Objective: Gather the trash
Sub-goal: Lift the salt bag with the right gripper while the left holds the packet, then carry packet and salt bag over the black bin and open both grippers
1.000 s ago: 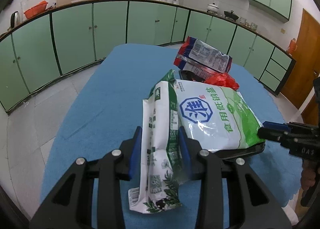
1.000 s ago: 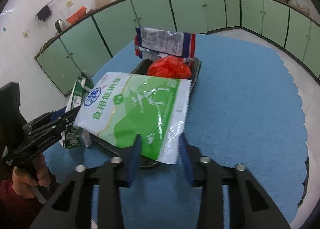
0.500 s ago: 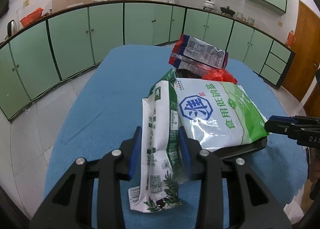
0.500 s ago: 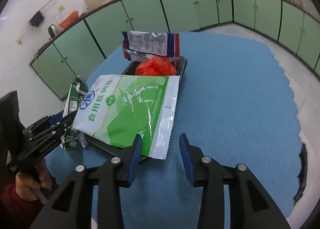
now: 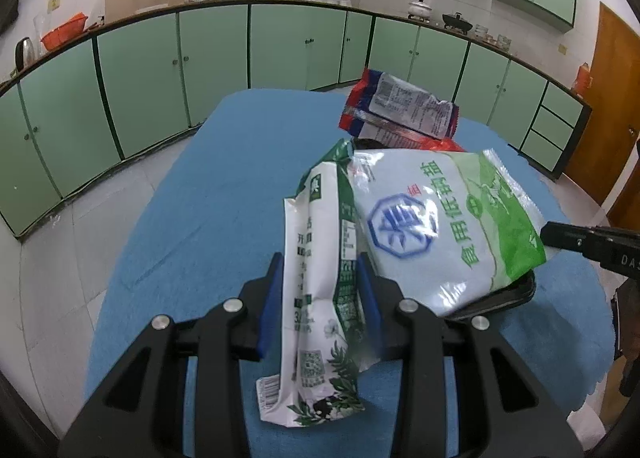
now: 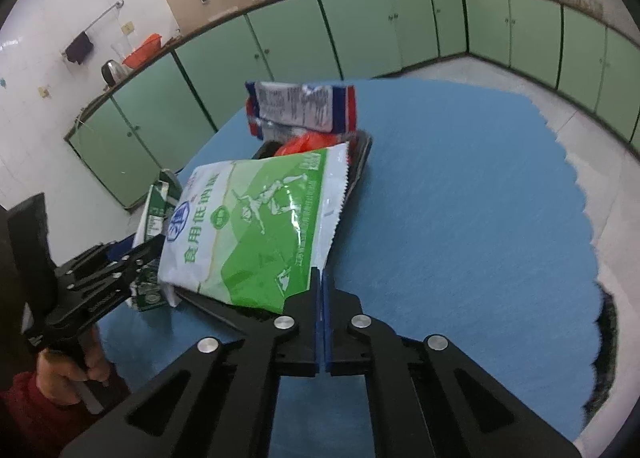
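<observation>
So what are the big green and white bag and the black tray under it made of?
The big green and white printed bag looks like thin glossy plastic film: it shines, crinkles and has a zigzag-cut edge. The shallow black tray beneath it seems to be smooth moulded plastic with a slight sheen on its rounded rim, though coated metal can't be ruled out.

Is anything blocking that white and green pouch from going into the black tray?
Yes. The big green salt bag lies across the black tray, covering its near end. The pouch, clamped in the left gripper, sits beside the tray with that bag's edge right against it.
</observation>
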A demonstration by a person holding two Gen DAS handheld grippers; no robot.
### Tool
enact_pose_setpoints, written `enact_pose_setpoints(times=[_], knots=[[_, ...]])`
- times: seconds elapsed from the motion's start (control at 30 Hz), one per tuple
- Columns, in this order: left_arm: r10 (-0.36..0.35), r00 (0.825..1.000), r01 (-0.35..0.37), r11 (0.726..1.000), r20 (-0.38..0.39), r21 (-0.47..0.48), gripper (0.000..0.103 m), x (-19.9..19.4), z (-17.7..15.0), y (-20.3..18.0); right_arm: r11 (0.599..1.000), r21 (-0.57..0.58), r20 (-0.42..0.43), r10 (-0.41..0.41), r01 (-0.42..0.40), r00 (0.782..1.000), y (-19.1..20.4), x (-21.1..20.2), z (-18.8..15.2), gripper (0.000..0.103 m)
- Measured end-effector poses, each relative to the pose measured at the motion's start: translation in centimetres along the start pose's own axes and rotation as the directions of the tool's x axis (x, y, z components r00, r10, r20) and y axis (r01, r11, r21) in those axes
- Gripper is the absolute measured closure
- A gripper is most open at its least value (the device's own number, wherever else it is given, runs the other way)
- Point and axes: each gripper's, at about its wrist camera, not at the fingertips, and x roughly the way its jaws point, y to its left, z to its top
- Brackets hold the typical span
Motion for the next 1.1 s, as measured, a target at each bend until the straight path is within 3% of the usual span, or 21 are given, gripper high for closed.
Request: enact_pose_setpoints(times=[0.3, 0.47, 0.67, 0.9, 1.1], knots=[[0.007, 0.997, -0.006, 1.0, 0.071, -0.017, 0.068, -3.0, 1.6, 0.7, 0.997, -0.007, 0.1, -0.08, 0.082, 0.992, -1.6, -5.0, 1.1, 0.102], [-0.041, 0.993, 0.041, 0.999, 0.114, 0.007, 0.069, -4.6, 3.0, -1.0, 0.992, -0.013, 0.159, -0.125, 0.128, 0.979, -2.7, -8.3, 2.2, 0.102], [-0.147, 0.978, 0.139, 0.988, 0.147, 0.064, 0.069, -5.4, 5.0, -5.7, 0.982, 0.005, 0.209, -0.184, 0.187, 0.96, -4.6, -12.0, 2.6, 0.103], [-0.305, 0.941, 0.278, 0.944, 0.148, 0.177, 0.069, -4.7, 6.6, -14.6, 0.966, 0.063, 0.254, -0.26, 0.252, 0.932, -8.2, -16.5, 1.8, 0.103], [-0.444, 0.892, 0.411, 0.873, 0.081, 0.262, 0.069, -2.0, 6.3, -23.9, 0.925, 0.149, 0.26, -0.378, 0.35, 0.889, -13.5, -20.9, -0.4, 0.103]])
